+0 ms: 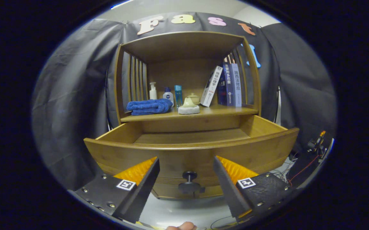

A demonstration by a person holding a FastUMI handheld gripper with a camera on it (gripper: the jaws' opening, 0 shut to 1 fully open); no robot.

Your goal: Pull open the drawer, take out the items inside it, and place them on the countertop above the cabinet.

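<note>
Wooden drawer (191, 153) already pulled well out of the cabinet, its dark knob (189, 183) sitting between the two fingers of the claw (186, 179). Claw spread wide, gripping nothing, fingers apart on either side of the knob without touching it. Visible part of the drawer floor looks bare; front portion hidden behind the drawer's front panel, so contents cannot be told from here. Above the drawer, on the surface (222, 111): folded blue towel (149, 106), pale soap dish (188, 107), bottles behind, books (226, 84) leaning at the far side.

For the step in hand: lift up and over the drawer front, tilt downward to check the hidden near corner before reaching. Keep clear of the knob while rising. Choose a bare patch between soap dish and books for setting things down.
</note>
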